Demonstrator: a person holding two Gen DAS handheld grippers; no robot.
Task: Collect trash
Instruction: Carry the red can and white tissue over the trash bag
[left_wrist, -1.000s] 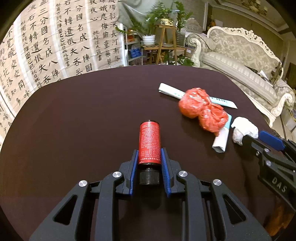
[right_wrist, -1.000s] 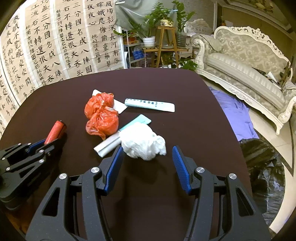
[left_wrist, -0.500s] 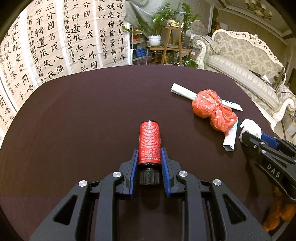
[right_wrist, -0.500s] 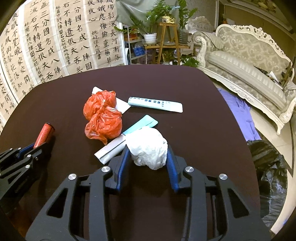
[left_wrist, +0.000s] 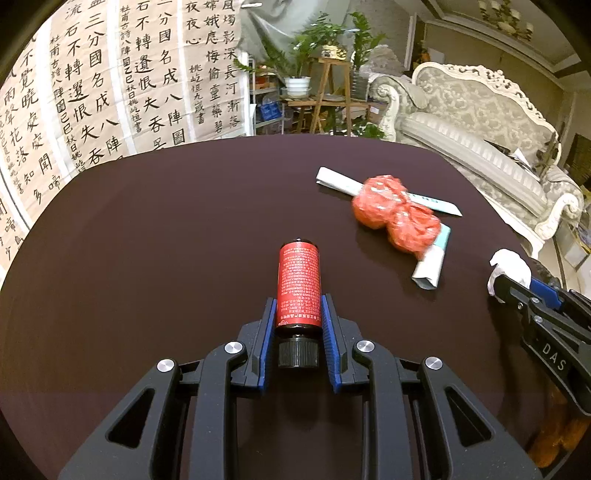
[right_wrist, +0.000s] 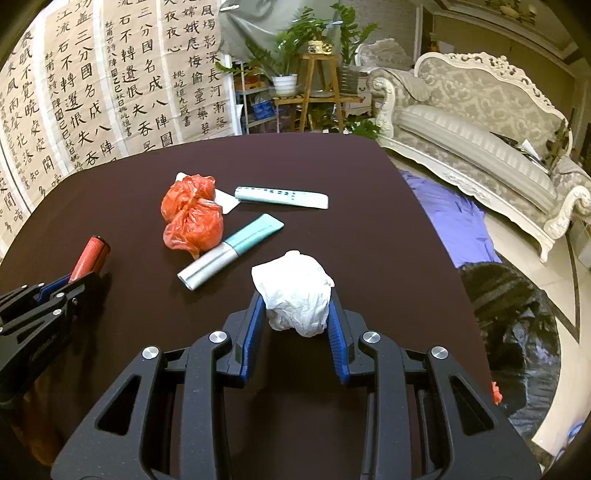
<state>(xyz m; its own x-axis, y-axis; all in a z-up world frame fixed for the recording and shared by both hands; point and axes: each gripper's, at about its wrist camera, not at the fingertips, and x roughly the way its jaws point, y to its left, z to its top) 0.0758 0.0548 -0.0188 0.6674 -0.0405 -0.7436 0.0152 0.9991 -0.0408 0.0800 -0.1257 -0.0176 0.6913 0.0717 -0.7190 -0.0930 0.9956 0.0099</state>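
Left tongs (left_wrist: 298, 317) are squeezing a red bottle (left_wrist: 298, 286); right tongs (right_wrist: 296, 314) are squeezing a white tissue wad (right_wrist: 295, 291), with a red bag (right_wrist: 192, 218) sitting nearby on the tabletop (right_wrist: 351, 236).

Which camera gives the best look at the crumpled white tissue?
The right wrist view: the tissue sits large and centred between the right gripper's blue pads, which press on its sides. The left wrist view shows it only small at the right edge, partly hidden behind that gripper's fingers.
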